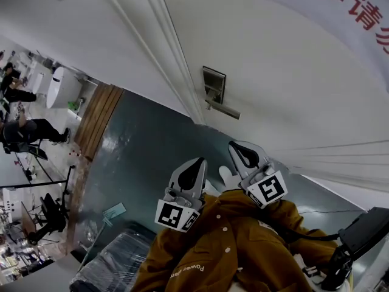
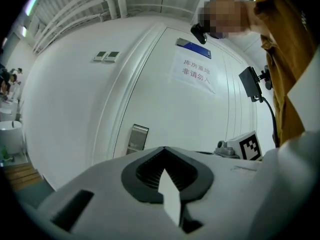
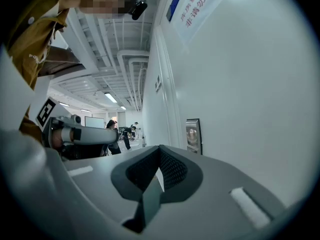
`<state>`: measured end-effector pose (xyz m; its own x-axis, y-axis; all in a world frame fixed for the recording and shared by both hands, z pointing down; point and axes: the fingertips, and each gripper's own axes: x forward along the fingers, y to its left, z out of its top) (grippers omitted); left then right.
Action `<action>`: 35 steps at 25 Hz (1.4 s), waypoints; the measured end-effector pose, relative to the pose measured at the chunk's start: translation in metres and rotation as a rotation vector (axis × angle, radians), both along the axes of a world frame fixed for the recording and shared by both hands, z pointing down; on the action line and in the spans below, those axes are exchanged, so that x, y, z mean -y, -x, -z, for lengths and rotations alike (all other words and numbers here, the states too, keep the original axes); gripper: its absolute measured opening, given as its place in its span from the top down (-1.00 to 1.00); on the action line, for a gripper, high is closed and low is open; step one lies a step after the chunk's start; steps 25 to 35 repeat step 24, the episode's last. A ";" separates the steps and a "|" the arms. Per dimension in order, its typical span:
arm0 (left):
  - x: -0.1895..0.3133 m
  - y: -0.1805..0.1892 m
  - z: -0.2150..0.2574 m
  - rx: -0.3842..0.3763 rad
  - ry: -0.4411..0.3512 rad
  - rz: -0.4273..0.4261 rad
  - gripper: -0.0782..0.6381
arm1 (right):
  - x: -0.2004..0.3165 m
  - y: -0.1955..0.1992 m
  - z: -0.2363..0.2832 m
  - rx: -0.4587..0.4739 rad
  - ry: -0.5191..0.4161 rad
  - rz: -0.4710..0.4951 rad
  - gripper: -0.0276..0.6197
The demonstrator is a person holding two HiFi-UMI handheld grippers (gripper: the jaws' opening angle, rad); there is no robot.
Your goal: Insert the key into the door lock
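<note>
- Head view: the left hand-held gripper (image 1: 196, 163) and the right hand-held gripper (image 1: 238, 146) are held side by side and near each other, both aimed toward the white door (image 1: 285, 66). The door lock (image 1: 213, 87), a metal plate with a lever handle (image 1: 223, 109) below it, is seen ahead of both tips and well apart from them, nearer the right one. A dark floor (image 1: 140, 157) lies to the left of the left hand-held gripper, and brown sleeves (image 1: 213, 248) are seen behind both.
- Left gripper view: the jaws of the left hand-held gripper (image 2: 164, 149) are pressed together at the tip, and no key can be made out between them. The door lock (image 2: 137, 139) stands ahead and slightly to the left of the tip, not touched. A paper sign (image 2: 194, 74) is fixed on the door above and to the right, and the marker cube of the right hand-held gripper (image 2: 250, 146) shows to the right.
- Right gripper view: the jaws of the right hand-held gripper (image 3: 160, 148) are likewise closed together, with nothing discernible held. The door lock (image 3: 193, 135) is seen ahead and to the right of the tip, apart from it. The left hand-held gripper (image 3: 85, 134) is seen to the left.
</note>
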<state>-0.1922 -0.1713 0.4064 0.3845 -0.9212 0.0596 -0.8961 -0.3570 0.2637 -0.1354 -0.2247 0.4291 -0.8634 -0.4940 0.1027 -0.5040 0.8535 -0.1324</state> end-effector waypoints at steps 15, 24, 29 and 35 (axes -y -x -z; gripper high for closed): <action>-0.006 0.003 -0.012 -0.005 0.034 0.029 0.79 | -0.004 0.015 0.002 -0.011 -0.008 0.047 0.90; -0.006 0.010 -0.012 -0.021 0.035 0.040 0.79 | -0.002 0.015 0.005 -0.009 -0.028 0.037 0.90; -0.006 0.010 -0.012 -0.021 0.035 0.040 0.79 | -0.002 0.015 0.005 -0.009 -0.028 0.037 0.90; -0.006 0.010 -0.012 -0.021 0.035 0.040 0.79 | -0.002 0.015 0.005 -0.009 -0.028 0.037 0.90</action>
